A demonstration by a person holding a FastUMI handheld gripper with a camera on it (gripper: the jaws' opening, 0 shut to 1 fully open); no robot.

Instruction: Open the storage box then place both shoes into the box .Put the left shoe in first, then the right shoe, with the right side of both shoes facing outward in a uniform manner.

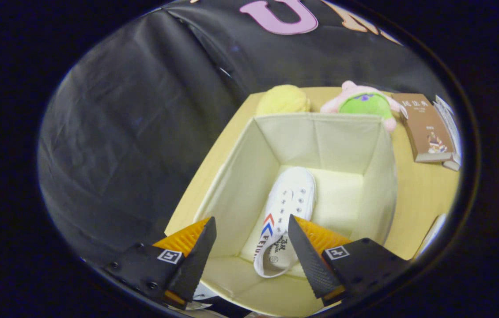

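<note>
A cream fabric storage box (pixel 249 168) stands open on a wooden table, seen from above. One white canvas shoe (pixel 285 207) with red and blue chevrons lies on the box floor, toe toward the far wall, heel toward me. My gripper (pixel 251 227) hovers above the box's near side with its fingers spread wide apart. Nothing sits between them; the shoe's heel lies well below, close to the right finger (pixel 307 258) in the view.
Beyond the box's far wall sit a yellow plush toy (pixel 283 100) and a pink-and-green plush toy (pixel 364 104). A brown book (pixel 426 128) on other books lies to the right of the box. Bare wooden table (pixel 421 198) runs along the box's right side.
</note>
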